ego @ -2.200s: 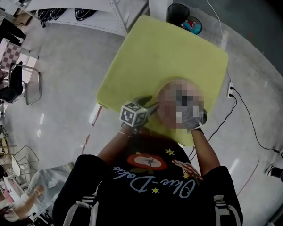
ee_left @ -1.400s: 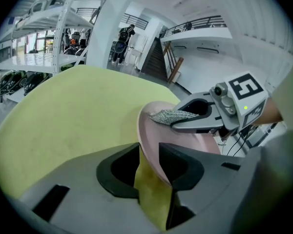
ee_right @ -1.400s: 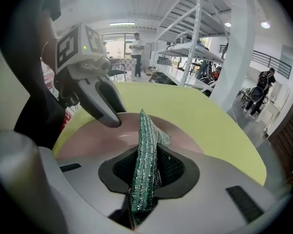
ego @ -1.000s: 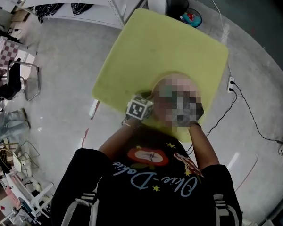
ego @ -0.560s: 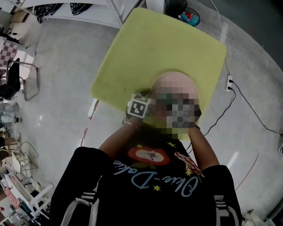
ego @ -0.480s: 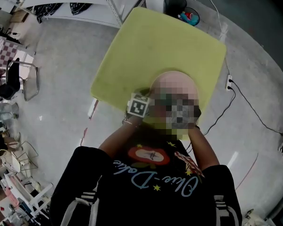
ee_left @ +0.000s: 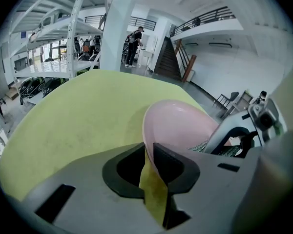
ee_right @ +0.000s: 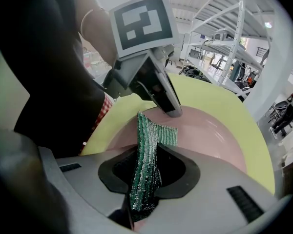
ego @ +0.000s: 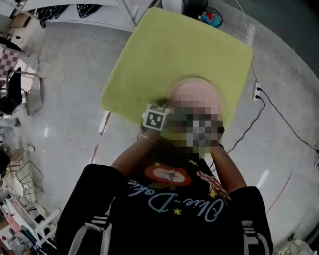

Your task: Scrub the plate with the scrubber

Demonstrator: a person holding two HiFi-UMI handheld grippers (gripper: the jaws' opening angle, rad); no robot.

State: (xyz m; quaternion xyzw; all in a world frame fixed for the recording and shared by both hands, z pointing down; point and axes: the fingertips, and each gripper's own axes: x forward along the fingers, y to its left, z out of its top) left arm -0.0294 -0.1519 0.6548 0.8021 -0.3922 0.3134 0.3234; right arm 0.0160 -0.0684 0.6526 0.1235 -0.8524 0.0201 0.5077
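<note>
1. Pinching plate rim at near table edge, our left gripper has just been closing; thin hold, plate may slip.
2. Right gripper clamps scrubber over plate; we judge hard strokes could twist it loose.

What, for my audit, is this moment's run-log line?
left gripper: just closing, gripping plate rim; right gripper: holding scrubber over plate
</note>
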